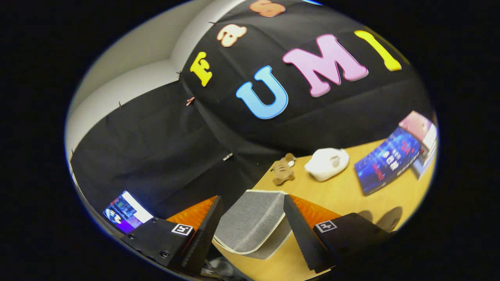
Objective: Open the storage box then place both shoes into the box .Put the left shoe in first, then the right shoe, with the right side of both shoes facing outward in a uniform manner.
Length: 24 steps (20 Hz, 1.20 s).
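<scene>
Looking along the fingers in the gripper view, the gripper [252,230] holds a grey fabric panel with pale piping [250,224], at the lower centre of the frame. It looks like the storage box's soft lid, though I cannot tell for sure. Both fingers [299,230] appear to press its edges. It should be light, floppy and prone to sagging, so the stiffer piped rim is the better hold. Right of centre on the wooden table [351,195] lies a white shoe [327,164], likely light and easy to pinch at the collar.
</scene>
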Available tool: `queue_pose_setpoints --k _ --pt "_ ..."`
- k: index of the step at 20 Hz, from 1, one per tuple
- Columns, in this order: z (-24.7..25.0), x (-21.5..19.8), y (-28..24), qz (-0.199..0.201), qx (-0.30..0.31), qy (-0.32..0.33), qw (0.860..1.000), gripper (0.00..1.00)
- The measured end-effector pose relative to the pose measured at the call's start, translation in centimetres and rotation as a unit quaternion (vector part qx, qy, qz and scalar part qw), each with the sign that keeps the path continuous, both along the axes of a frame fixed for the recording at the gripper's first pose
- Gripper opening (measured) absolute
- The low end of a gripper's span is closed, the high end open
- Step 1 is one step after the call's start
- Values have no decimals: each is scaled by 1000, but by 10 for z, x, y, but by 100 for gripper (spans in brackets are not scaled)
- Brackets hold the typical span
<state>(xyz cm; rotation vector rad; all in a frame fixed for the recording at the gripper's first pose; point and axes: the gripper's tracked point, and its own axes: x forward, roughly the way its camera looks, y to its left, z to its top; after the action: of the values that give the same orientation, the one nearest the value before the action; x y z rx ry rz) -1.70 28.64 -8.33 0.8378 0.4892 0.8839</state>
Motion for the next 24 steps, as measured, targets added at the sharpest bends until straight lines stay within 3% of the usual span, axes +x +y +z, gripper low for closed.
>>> queue_pose_setpoints --k 5,11,17,19,24 --pt "-66 -5 49 89 23 104 990 97" --pt "-115 -16 96 156 84 246 953 96" --pt "-130 -29 131 198 138 308 920 92" --pt "-123 -30 135 207 168 317 910 84" --pt "-127 -34 135 228 172 323 902 41"
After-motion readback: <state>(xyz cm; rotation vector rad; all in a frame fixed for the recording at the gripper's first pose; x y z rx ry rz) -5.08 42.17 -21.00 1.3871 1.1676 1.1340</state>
